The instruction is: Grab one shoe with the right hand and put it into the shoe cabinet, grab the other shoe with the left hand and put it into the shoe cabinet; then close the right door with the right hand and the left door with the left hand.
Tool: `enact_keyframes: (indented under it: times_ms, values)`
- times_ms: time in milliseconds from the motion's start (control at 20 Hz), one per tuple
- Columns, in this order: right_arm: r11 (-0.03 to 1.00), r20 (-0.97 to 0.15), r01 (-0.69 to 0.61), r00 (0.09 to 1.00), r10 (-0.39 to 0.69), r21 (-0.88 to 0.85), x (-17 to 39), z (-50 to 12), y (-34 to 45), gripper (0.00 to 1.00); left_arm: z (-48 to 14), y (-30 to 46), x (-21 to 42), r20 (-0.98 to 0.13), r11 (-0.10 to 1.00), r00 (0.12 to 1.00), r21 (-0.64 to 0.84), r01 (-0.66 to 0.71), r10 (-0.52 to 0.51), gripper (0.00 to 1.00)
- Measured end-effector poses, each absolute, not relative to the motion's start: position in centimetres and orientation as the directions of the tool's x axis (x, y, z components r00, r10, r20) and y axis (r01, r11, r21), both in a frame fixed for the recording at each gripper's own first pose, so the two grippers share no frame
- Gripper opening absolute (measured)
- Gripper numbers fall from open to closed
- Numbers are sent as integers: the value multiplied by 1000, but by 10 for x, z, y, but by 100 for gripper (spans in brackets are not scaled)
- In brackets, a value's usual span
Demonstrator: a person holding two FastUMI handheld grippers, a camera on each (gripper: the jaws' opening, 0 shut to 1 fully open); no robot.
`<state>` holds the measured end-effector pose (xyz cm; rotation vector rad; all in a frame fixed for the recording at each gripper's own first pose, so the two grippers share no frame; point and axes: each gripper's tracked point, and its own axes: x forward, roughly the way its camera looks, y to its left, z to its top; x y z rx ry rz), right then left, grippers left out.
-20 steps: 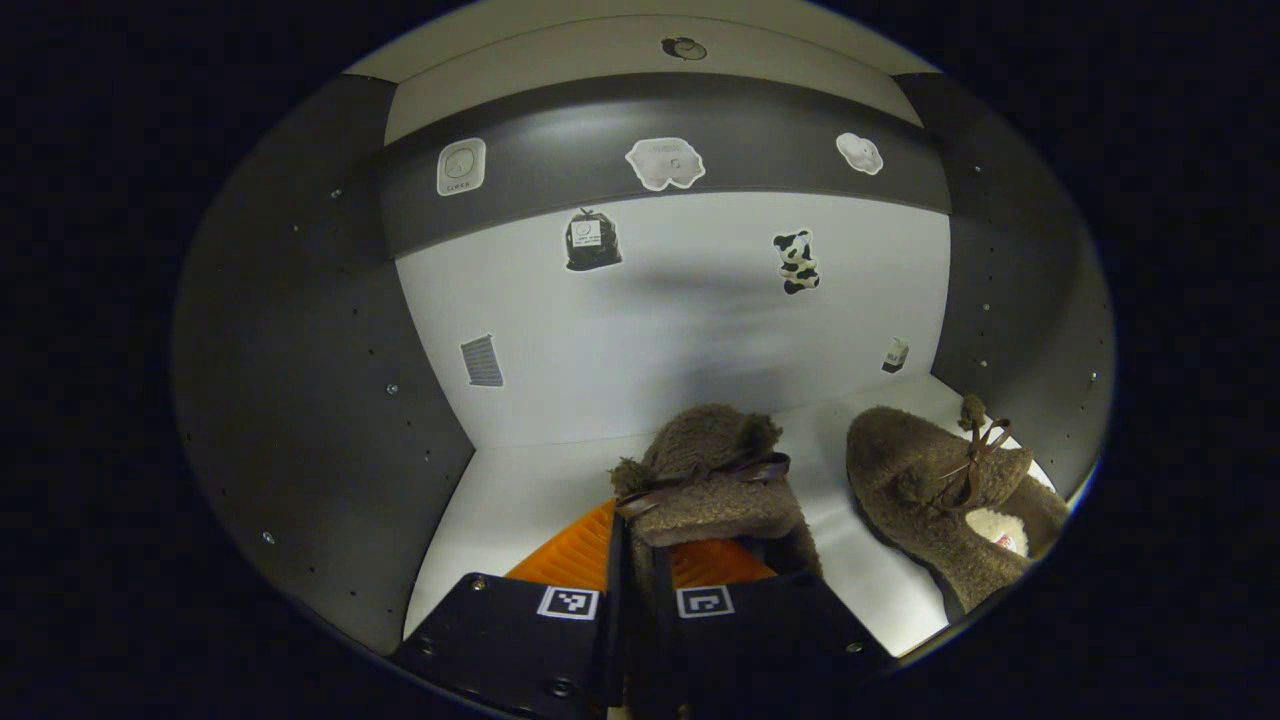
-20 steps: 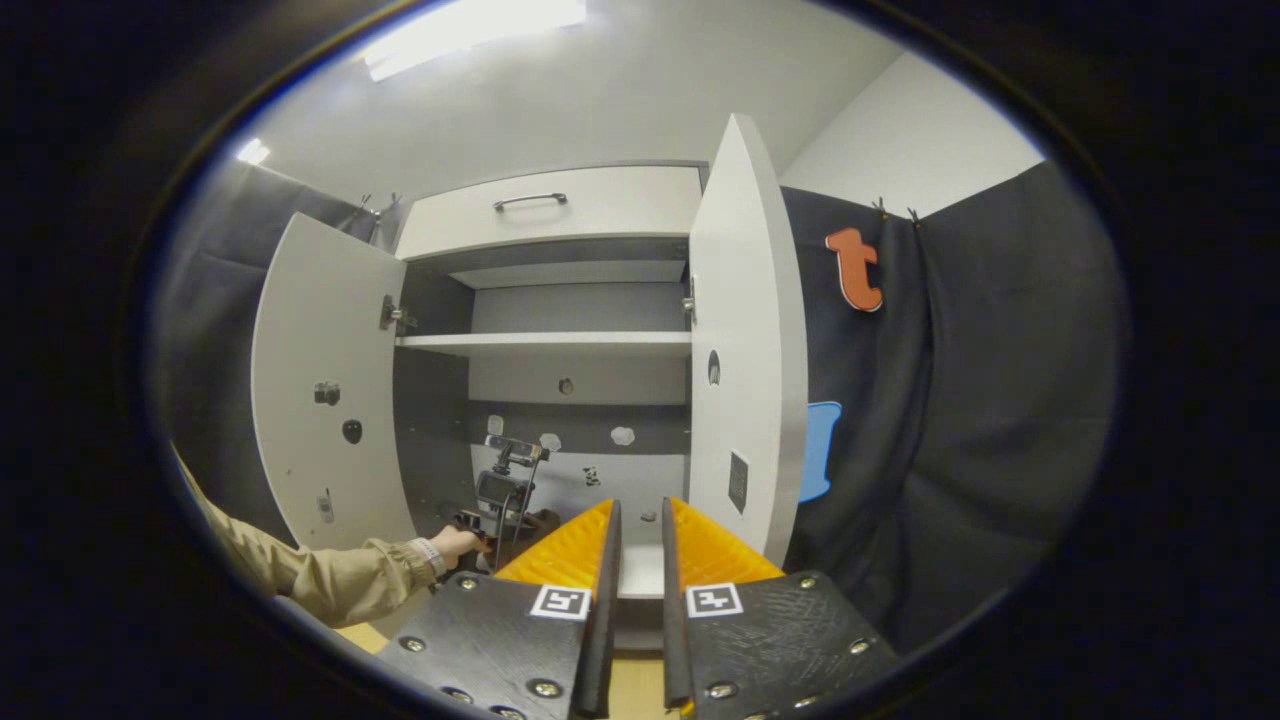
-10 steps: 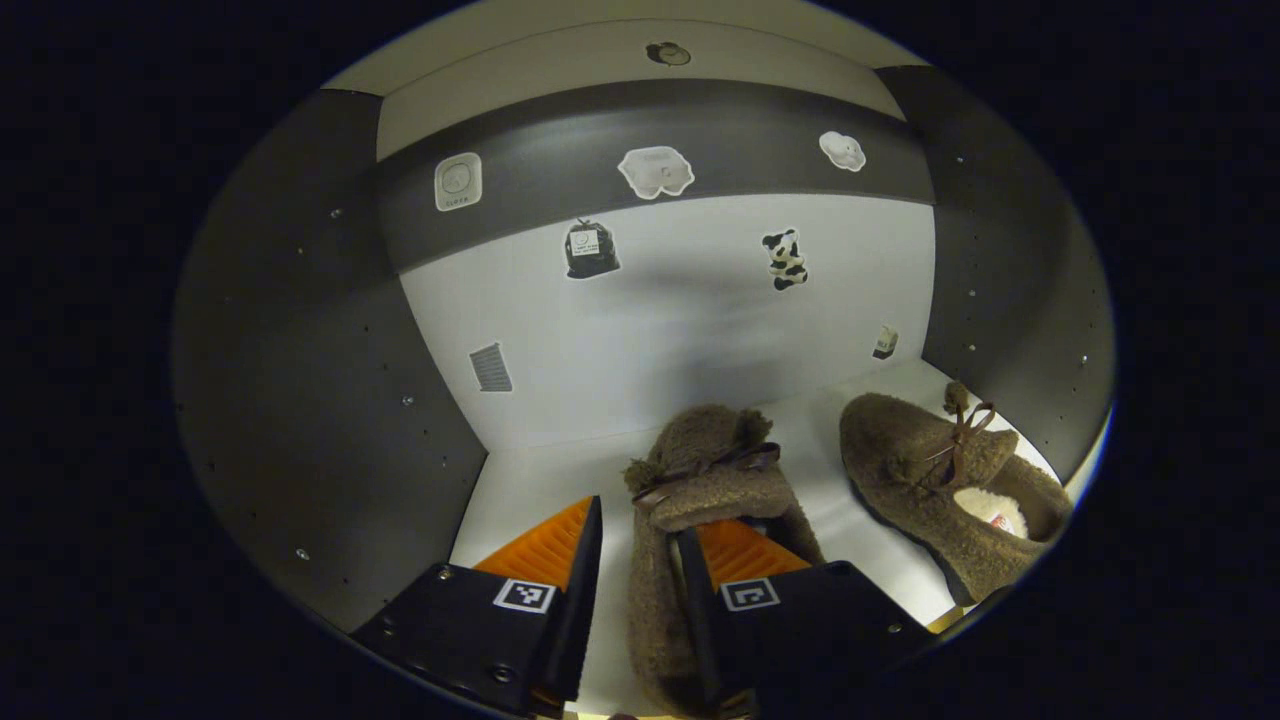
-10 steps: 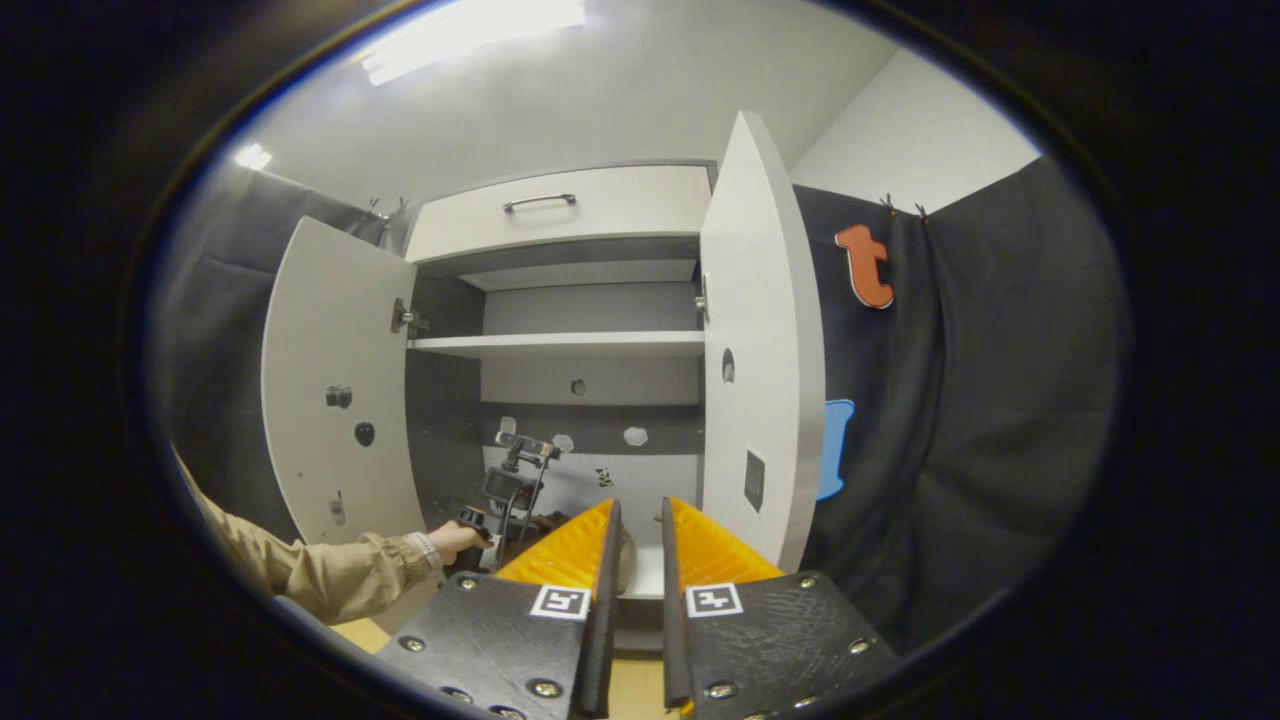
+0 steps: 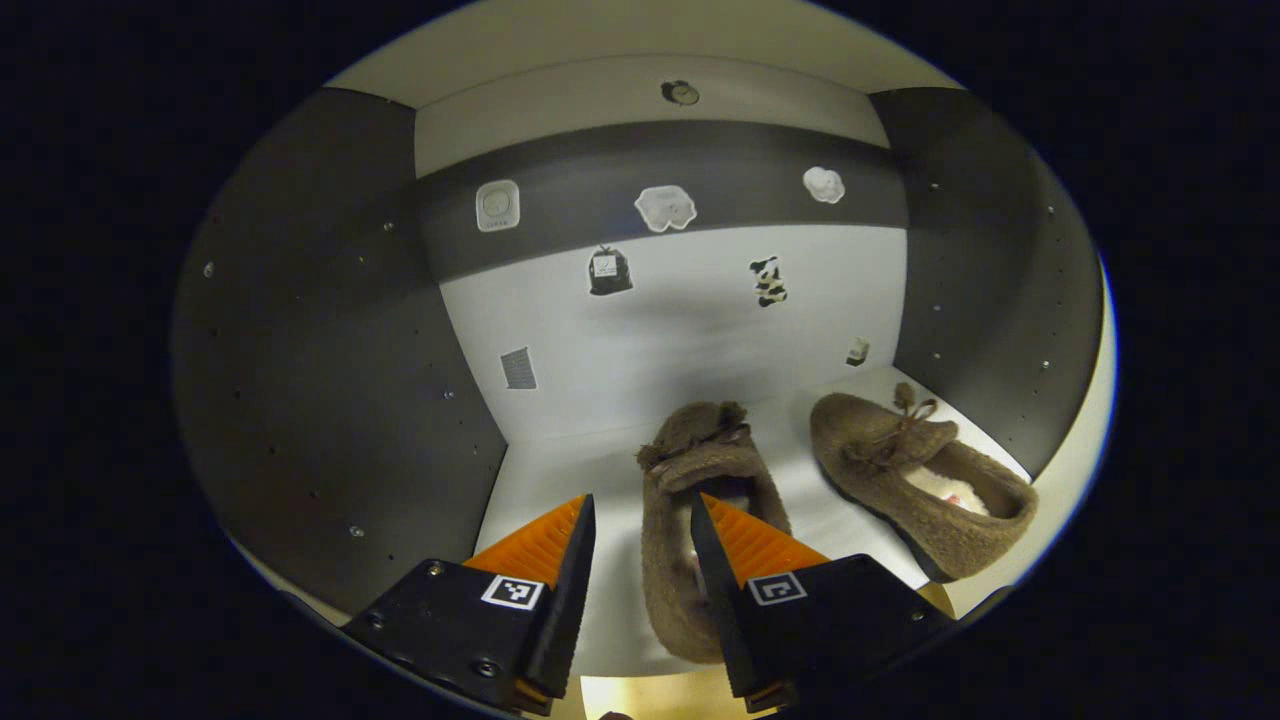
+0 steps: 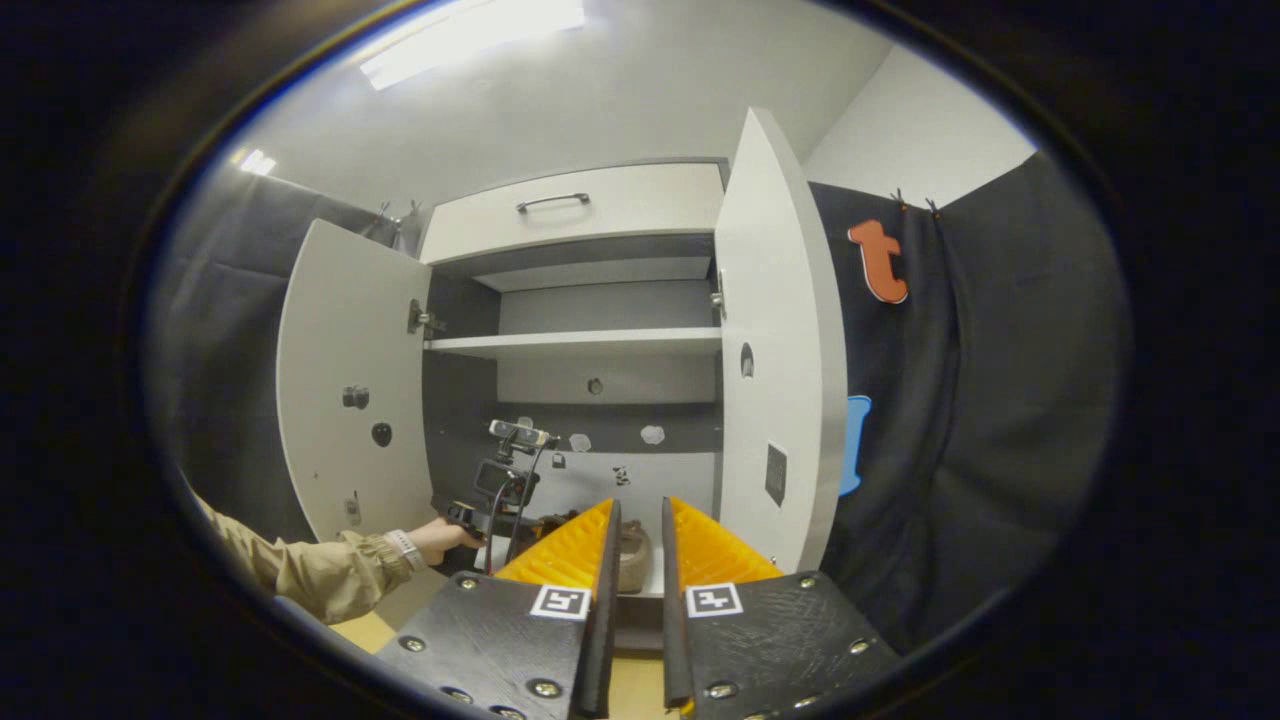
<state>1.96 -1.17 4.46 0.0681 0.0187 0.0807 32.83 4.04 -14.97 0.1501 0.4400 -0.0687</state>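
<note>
Two brown fuzzy shoes lie on the white floor of the cabinet's lower compartment [image 5: 560, 470]. One shoe [image 5: 665, 560] points toward the back wall, and the other shoe [image 5: 920, 480] lies to its right, near the dark right wall. My left gripper [image 5: 640, 497] is open at the compartment's front; its right finger overlaps the near shoe's opening without gripping it. In the right gripper view, a hand [image 6: 432, 538] holds the left gripper [image 6: 500, 485] at the cabinet's mouth. My right gripper [image 6: 637, 505] hangs back from the cabinet, its jaws close together with nothing held. A shoe [image 6: 632, 558] shows far off through the gap.
Both cabinet doors stand open: the left door [image 6: 350, 400] and the right door [image 6: 780, 350]. Above the lower compartment are a white shelf [image 6: 570, 343] and a drawer with a handle [image 6: 553, 201]. Dark side walls [image 5: 320, 380] bound the compartment. Small stickers dot the back wall [image 5: 680, 340].
My left gripper opened, let go of the near shoe and drew back toward the cabinet's front. The shoe now rests on the cabinet floor. My right gripper barely shifted.
</note>
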Motion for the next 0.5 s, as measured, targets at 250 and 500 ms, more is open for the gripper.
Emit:
enact_keyframes:
  times_ms: [250,500]
  values:
    - [993,-20,-94,995,95,65,14,40,-9,20,-120,24,277,-370,988,925,84,127,-87,60]
    - [994,-34,-90,995,92,60,-2,32,-19,20,-70,8,205,-269,984,952,56,169,-148,63]
